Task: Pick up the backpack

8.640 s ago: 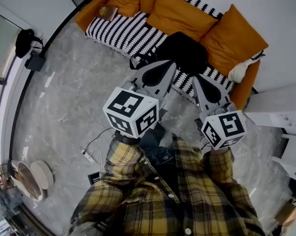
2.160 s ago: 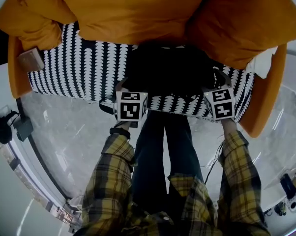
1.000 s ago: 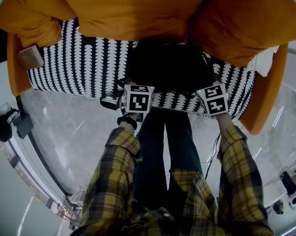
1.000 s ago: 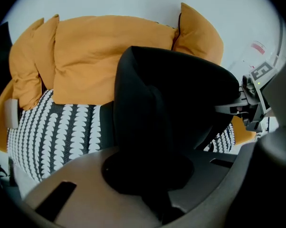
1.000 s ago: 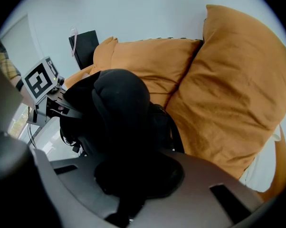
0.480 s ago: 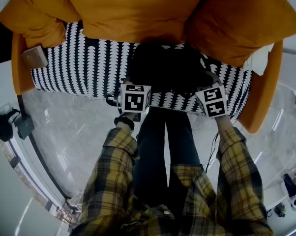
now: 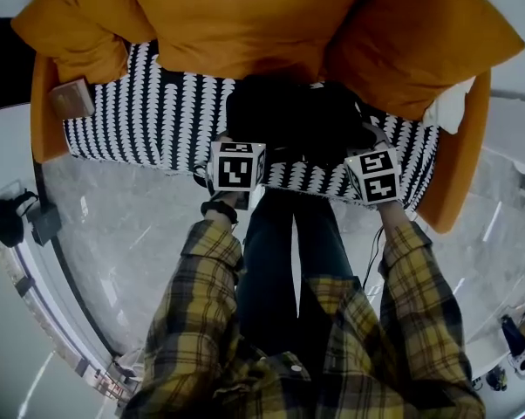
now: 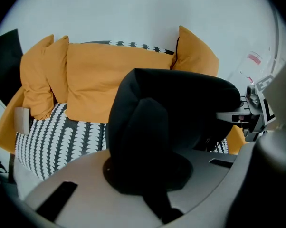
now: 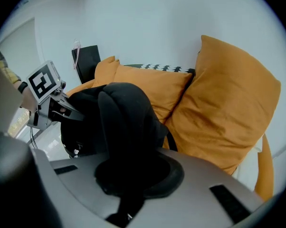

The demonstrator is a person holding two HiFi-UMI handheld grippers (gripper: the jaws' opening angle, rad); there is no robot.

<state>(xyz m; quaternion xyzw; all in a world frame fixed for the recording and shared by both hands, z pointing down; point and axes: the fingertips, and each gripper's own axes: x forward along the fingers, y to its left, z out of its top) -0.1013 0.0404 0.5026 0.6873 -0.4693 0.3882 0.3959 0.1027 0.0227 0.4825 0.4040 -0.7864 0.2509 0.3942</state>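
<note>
While both plaid sleeves reach forward and down, the left gripper and the right gripper are each squeezed tight on a black strap of the backpack. The bag is between the two grippers, just past their tips. It is black, soft and puffy. Only the head view shows the person's legs and the shiny grey floor. Behind the bag is the striped sofa with orange cushions.
</note>
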